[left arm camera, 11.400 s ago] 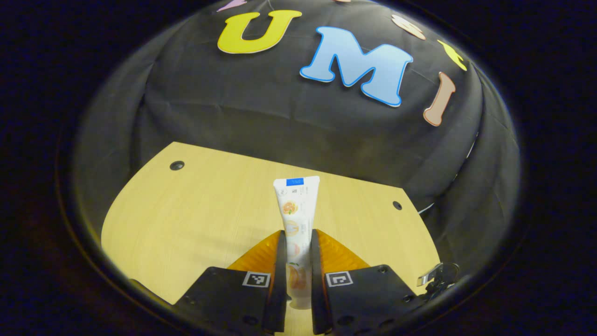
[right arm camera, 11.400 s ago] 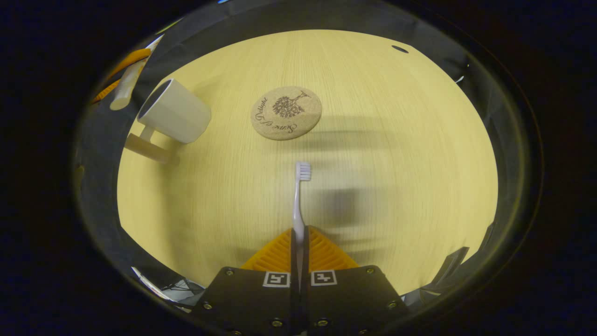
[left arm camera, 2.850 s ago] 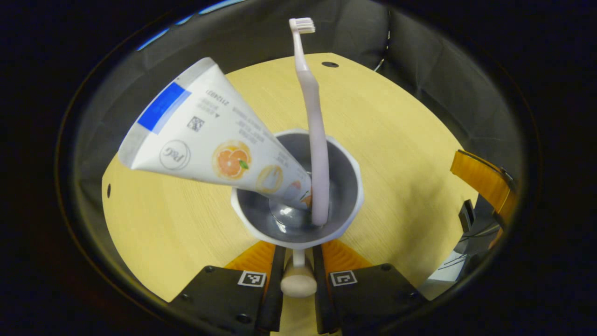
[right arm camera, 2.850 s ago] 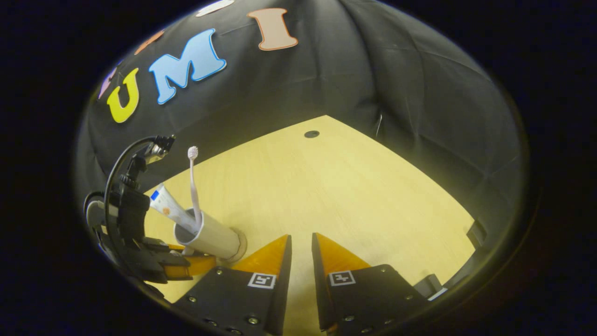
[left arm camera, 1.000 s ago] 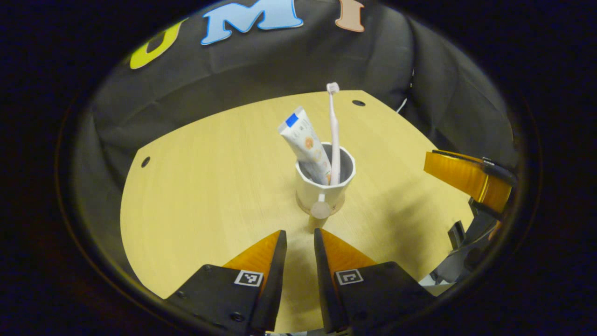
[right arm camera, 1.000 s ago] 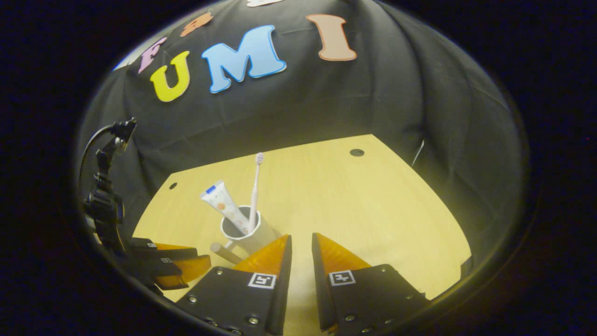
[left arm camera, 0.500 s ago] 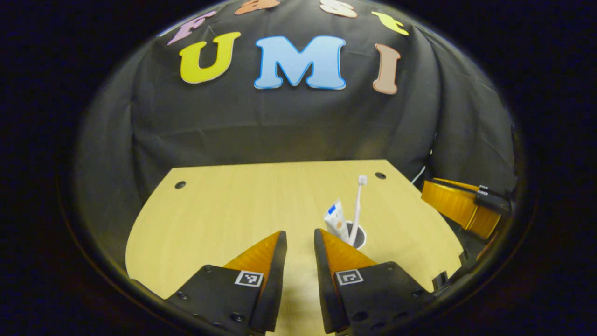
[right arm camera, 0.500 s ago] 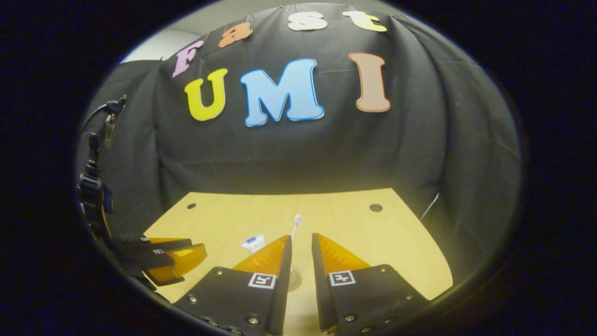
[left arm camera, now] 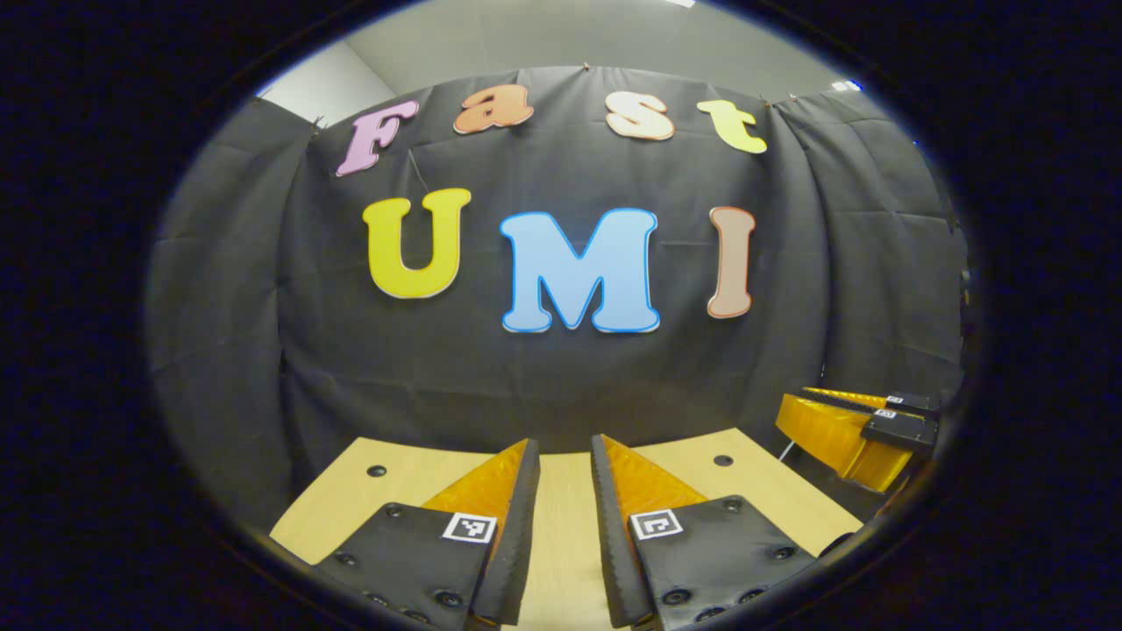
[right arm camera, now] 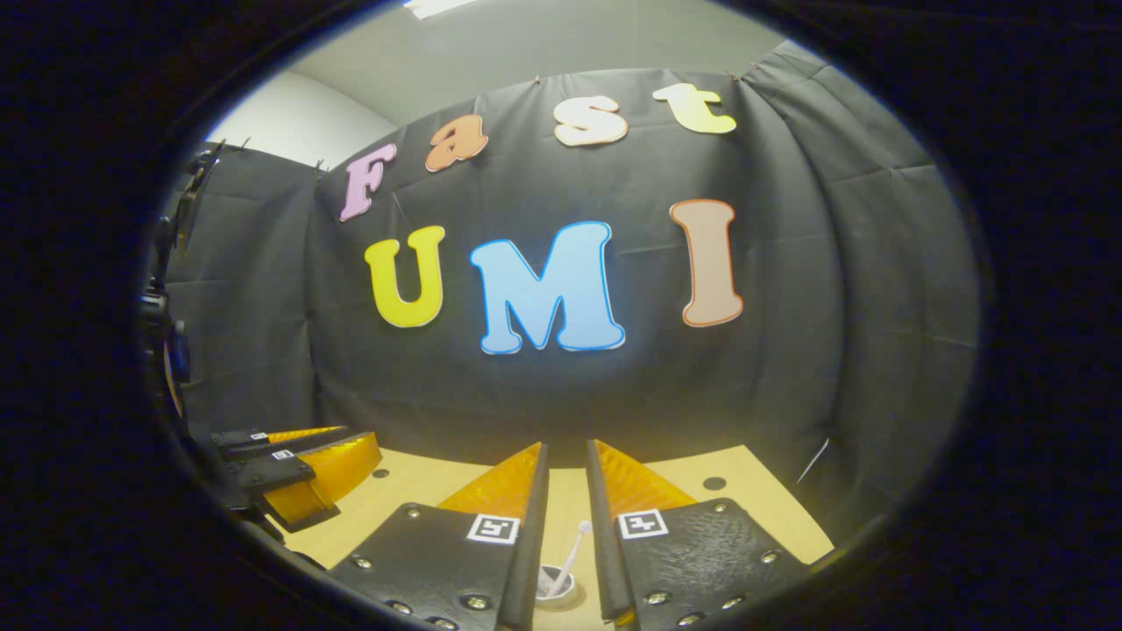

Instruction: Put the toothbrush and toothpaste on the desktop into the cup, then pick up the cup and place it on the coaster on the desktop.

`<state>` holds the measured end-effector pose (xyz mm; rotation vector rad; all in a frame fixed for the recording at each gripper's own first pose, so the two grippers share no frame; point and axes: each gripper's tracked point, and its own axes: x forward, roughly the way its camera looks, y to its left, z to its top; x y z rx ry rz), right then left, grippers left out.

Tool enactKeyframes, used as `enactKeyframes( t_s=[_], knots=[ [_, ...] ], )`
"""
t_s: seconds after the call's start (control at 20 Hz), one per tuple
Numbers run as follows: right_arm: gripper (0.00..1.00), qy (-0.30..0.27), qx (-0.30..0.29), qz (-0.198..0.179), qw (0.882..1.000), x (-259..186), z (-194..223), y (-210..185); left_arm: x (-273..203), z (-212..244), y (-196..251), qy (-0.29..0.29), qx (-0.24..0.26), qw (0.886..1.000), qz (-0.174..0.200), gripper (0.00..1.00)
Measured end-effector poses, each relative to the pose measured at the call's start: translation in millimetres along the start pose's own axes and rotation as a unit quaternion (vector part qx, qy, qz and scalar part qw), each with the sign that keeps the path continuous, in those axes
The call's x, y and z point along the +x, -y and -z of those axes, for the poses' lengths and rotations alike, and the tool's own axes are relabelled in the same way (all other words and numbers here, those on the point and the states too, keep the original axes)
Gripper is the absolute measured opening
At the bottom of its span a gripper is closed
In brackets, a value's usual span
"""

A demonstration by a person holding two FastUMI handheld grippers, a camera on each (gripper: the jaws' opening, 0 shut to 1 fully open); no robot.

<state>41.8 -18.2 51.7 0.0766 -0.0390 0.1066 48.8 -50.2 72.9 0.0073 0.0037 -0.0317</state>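
The left gripper (left arm camera: 565, 464) and the right gripper (right arm camera: 567, 469) were both released, their 2 fingers parted around nothing. In the right gripper view, the cup (right arm camera: 555, 585) stood on the desktop (right arm camera: 745, 517), holding the toothbrush (right arm camera: 573, 545).

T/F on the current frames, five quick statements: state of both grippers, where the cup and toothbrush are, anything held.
1. The left gripper has its jaws apart, with nothing between them. True.
2. The right gripper is shut on the toothbrush. False: its jaws are apart, and the toothbrush stands in the cup.
3. The cup stands on the desktop. True.
4. The right gripper view shows the left gripper at its left. True.
5. The left gripper holds the toothpaste. False: it holds nothing.
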Motion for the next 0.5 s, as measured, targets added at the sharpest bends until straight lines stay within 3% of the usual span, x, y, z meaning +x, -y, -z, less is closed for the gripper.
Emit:
enactKeyframes(
  t_s=[0.15,0.45,0.5],
  knots=[
    [0.27,0.02,-0.005,-0.001,1.0,0,-14,-4,-9,-32,-1,0.042,-0.004,0.999,-0.006,0.43],
    [0.27,0.033,-0.009,0.0,0.999,-4,-27,-15,-13,-42,-2,0.045,-0.004,0.999,-0.005,0.43],
    [0.32,0.034,-0.009,-0.002,0.999,-4,-28,-16,-12,-41,-1,0.043,-0.007,0.999,-0.004,0.43]
  ],
)
